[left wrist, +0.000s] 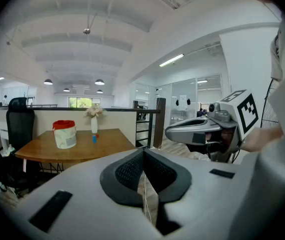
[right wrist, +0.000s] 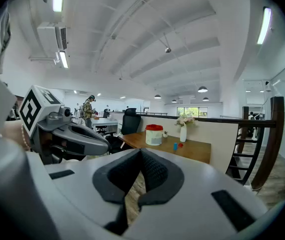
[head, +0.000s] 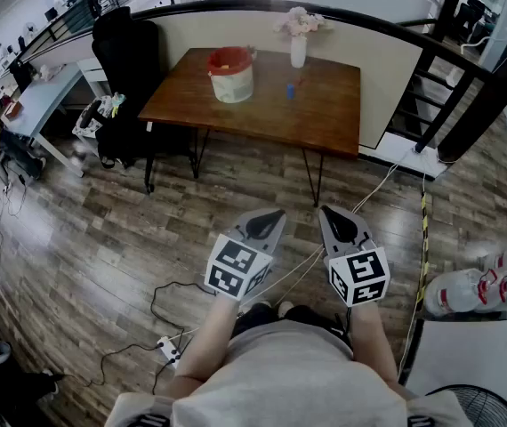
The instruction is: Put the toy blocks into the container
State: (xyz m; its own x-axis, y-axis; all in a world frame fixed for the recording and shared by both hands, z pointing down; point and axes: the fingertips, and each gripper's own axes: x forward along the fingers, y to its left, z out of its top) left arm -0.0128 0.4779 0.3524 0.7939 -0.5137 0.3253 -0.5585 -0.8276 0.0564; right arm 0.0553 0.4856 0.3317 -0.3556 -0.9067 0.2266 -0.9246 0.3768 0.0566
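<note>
The left tool [head: 269,218] and right tool [head: 332,216] hang clenched and empty, well short of the container [head: 231,75], the toy blocks [head: 290,90] near it on the worktop [head: 325,118] — advisable: approach, open one tool wide, straddle one block squarely.

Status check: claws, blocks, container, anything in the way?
Left claw, right claw shut, empty. Small blue toy block on brown wooden table beside white red-rimmed container. White cable across floor ahead.

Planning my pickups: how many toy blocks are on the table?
2: a blue block near the vase, and a small red block beside it. Others may sit hidden in the container.
</note>
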